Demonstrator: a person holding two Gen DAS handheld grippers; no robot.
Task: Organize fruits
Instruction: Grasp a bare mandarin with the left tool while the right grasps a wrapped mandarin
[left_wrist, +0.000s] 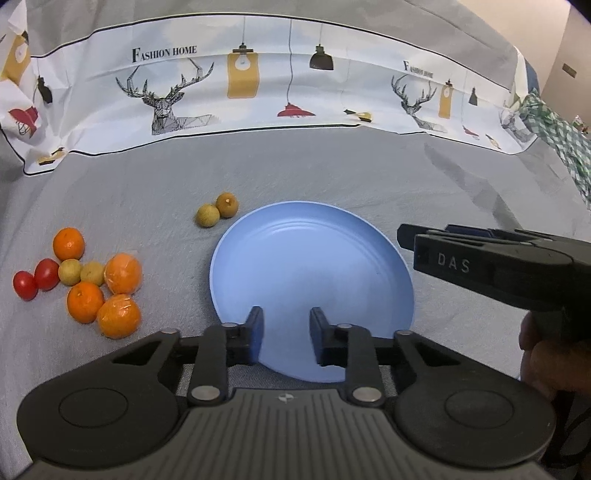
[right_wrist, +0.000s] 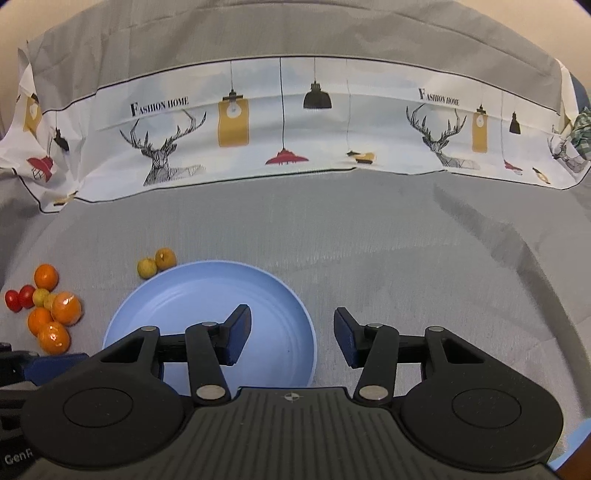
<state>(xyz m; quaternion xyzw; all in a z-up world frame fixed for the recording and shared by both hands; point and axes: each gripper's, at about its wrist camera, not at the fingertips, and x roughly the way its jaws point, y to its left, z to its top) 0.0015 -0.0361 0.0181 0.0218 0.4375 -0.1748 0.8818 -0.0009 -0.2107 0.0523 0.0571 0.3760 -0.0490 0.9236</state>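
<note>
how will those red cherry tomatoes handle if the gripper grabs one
The cherry tomatoes look round and glossy, so probably slippery and apt to roll on the cloth. They seem small and thin-skinned, so a hard squeeze may burst one.

- The blue plate (left_wrist: 314, 258) has its near rim hidden behind the left gripper (left_wrist: 286, 334).
- In the right wrist view, the plate's (right_wrist: 177, 291) near edge is covered by the right gripper (right_wrist: 291, 332).
- The checked cloth (left_wrist: 561, 136) is cut off at the frame's right edge.

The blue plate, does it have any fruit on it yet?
No, the blue plate holds nothing; the oranges and the other fruits lie on the grey cloth beside it.
</note>
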